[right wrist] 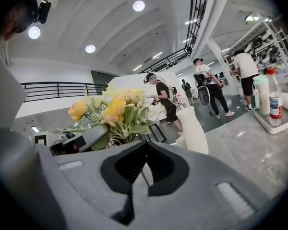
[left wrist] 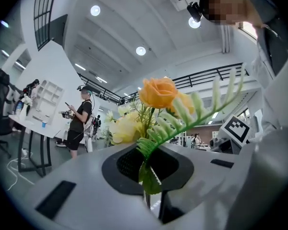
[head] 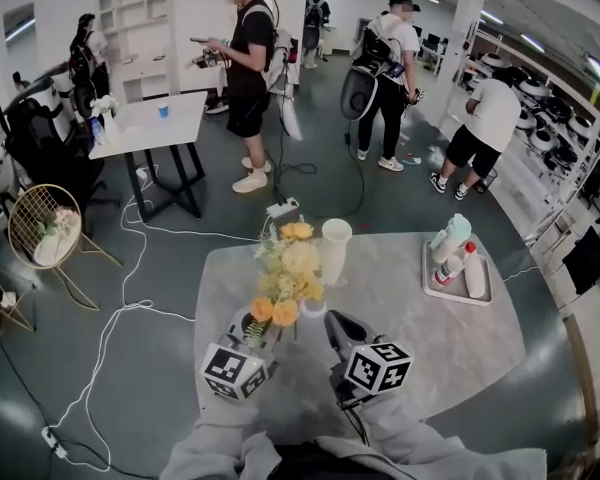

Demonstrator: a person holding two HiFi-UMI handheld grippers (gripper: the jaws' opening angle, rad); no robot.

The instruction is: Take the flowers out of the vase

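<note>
1. The tall white ceramic vase (head: pixel 335 252) (right wrist: pixel 192 128) stands upright on the pale grey marble-patterned surface (head: pixel 410 333) (right wrist: pixel 249 150). It is the reference point for every position below.
2. The bunch of yellow and orange flowers with green fern fronds (head: pixel 288 273) (left wrist: pixel 158 93) (right wrist: pixel 116 110) is fully outside the vase. It sits just to the left of the vase, with the blooms upward and the stems running down toward the near side.
3. The left hand-held gripper (head: pixel 252 326) (left wrist: pixel 146 167) is clenched on the green stems of the flowers below the blooms. It sits near-left of the vase. In the left gripper view, one fern frond arches up and to the right over the jaws.
4. The right hand-held gripper (head: pixel 340 328) (right wrist: pixel 144 166) is on the near side of the vase, apart from it. Its jaws are pressed together with nothing held between them.
5. A white rectangular tray (head: pixel 458 292) (right wrist: pixel 278 126) lies to the right of the vase, well apart from it. It carries a teal-topped bottle (head: pixel 452 236) (right wrist: pixel 261 95) and a clear red-capped bottle (head: pixel 446 268) (right wrist: pixel 275 98).
6. Several people stand on the dark floor (head: pixel 310 208) beyond the vase.
</note>
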